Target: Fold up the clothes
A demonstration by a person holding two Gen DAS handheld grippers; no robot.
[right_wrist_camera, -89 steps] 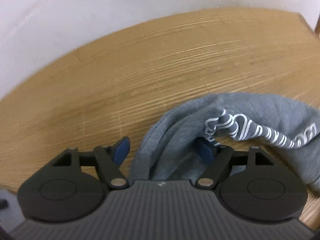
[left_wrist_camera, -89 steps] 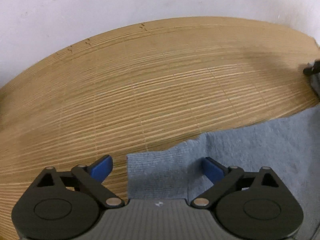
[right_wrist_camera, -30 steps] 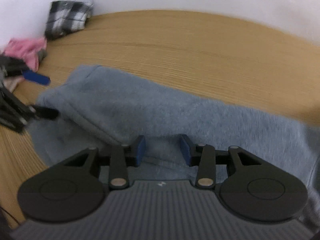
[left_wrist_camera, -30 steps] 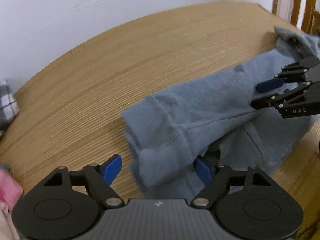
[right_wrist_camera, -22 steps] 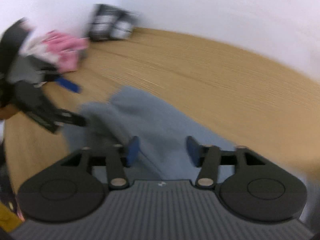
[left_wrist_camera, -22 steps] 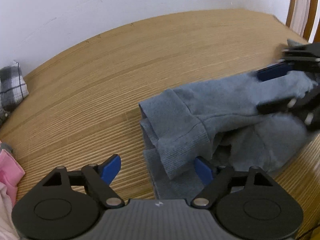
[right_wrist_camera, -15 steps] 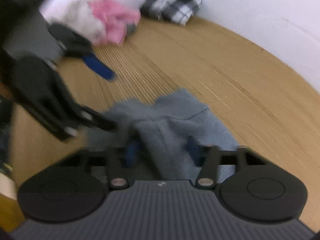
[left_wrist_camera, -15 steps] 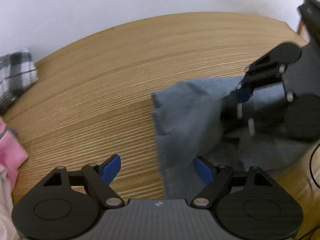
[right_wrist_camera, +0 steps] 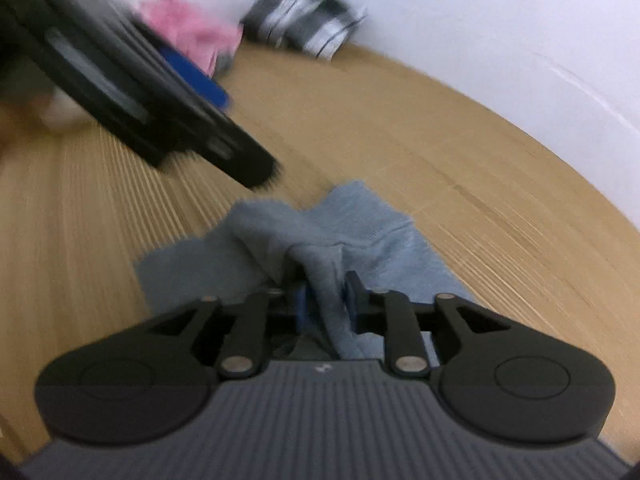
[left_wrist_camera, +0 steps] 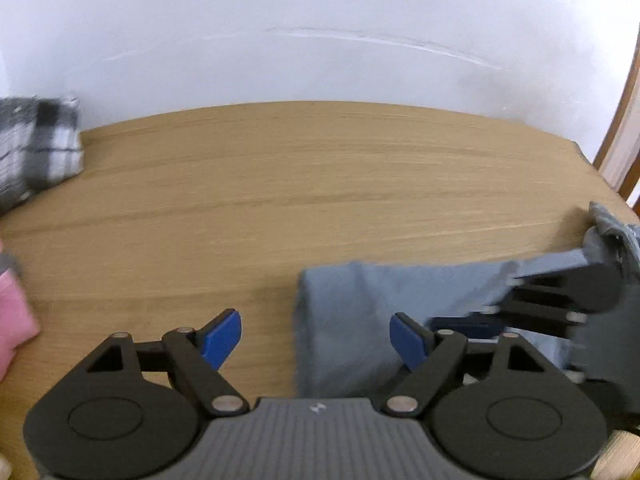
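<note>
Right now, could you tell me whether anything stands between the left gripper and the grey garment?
Nothing visible does: the left gripper stands open over the grey garment edge, the right gripper beside it with cloth between its pads.

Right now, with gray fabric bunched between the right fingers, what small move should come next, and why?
Probably carry the pinched fold across and lay it flat. The right gripper, whose jaws just opened further, has a ridge of the gray sweatshirt between its fingers. The left gripper is open with cloth between its fingers, ungripped, so it could pin the edge.
</note>
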